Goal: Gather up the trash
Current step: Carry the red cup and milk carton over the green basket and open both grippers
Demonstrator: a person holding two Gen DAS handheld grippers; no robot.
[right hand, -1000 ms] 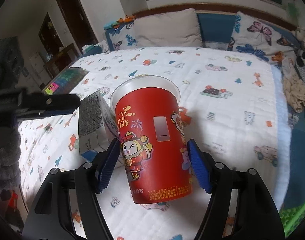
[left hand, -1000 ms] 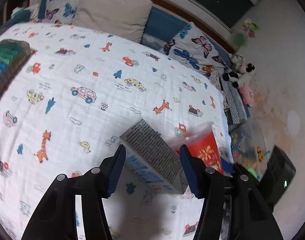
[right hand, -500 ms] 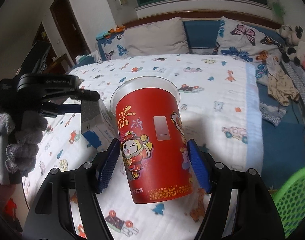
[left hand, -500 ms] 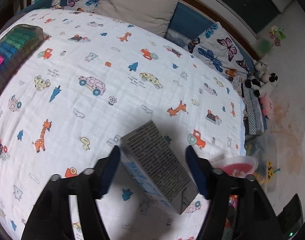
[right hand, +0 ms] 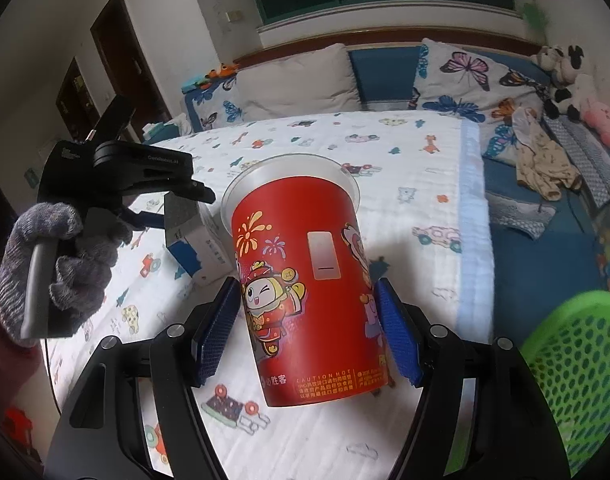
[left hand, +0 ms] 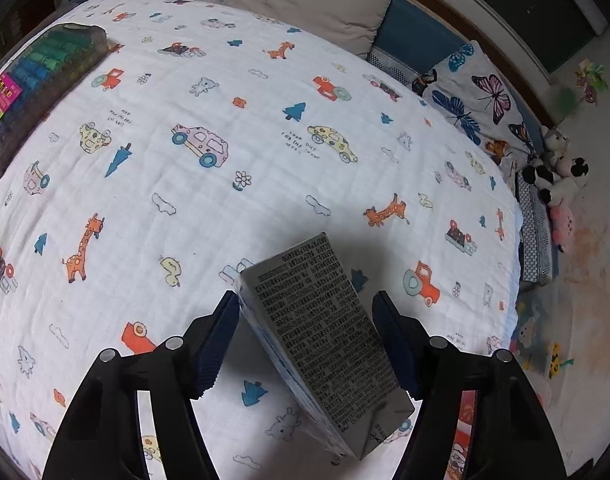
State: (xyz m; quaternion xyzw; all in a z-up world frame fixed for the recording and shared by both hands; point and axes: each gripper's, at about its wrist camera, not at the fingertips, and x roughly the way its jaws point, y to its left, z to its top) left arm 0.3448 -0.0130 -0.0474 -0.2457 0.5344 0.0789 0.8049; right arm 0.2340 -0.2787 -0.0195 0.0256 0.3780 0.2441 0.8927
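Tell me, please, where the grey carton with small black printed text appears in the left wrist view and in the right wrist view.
Left wrist view: the grey carton with small black printed text lies lower centre, between the open left gripper fingers.
Right wrist view: it sits left of centre, behind the red paper cup, under the left gripper.
Shared landmark: the butterfly-print pillow at the headboard.

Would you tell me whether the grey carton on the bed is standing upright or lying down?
Lying down: the grey carton rests lengthwise on the blanket, its printed long face upward.
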